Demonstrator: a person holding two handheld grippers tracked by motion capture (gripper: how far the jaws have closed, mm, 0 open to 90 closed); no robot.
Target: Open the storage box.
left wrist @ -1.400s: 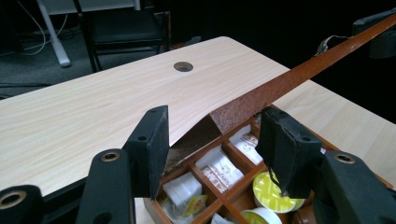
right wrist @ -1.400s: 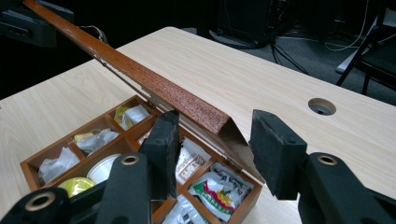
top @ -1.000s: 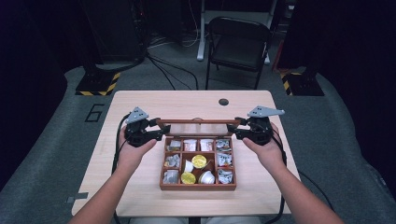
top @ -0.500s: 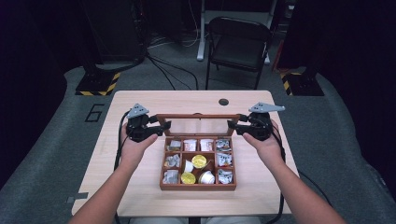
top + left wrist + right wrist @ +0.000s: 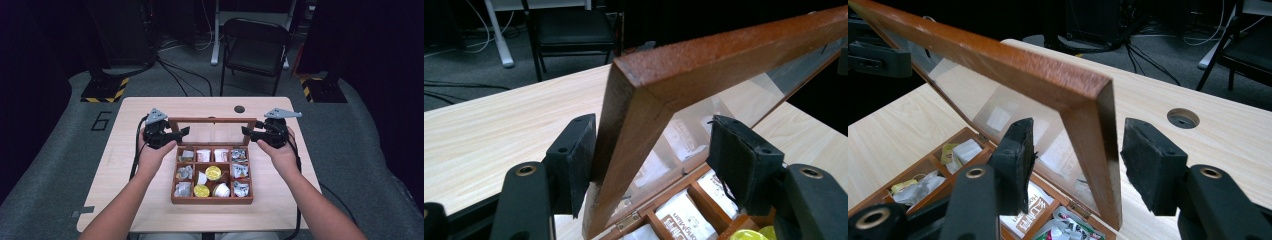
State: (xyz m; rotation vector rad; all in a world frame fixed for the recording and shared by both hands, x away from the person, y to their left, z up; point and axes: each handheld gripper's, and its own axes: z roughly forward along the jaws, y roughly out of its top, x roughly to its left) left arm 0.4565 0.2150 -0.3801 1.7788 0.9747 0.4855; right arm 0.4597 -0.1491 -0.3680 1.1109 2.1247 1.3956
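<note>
A brown wooden box (image 5: 211,201) with several compartments sits mid-table, holding sachets and gold-lidded cups (image 5: 213,173). Its glass-paned lid (image 5: 212,120) stands raised on its rear hinges. My left gripper (image 5: 184,132) is at the lid's left edge. Its jaws have just been opening, and the lid's frame (image 5: 724,50) stands between the pads of that gripper (image 5: 654,135), close to one and clear of the other. At the lid's right edge, my right gripper (image 5: 246,131) has also just been opening. The frame (image 5: 998,62) stands between its pads (image 5: 1079,131) with a gap on each side.
The light wooden table (image 5: 150,210) has a round cable hole (image 5: 239,109) near its far edge. A black folding chair (image 5: 255,47) stands behind the table. Black-and-yellow striped bases (image 5: 102,92) lie on the floor at both back corners.
The lid has swung up further and now stands upright. Both grippers' jaws have spread apart from the lid's side edges, and the left hand has shifted slightly.
</note>
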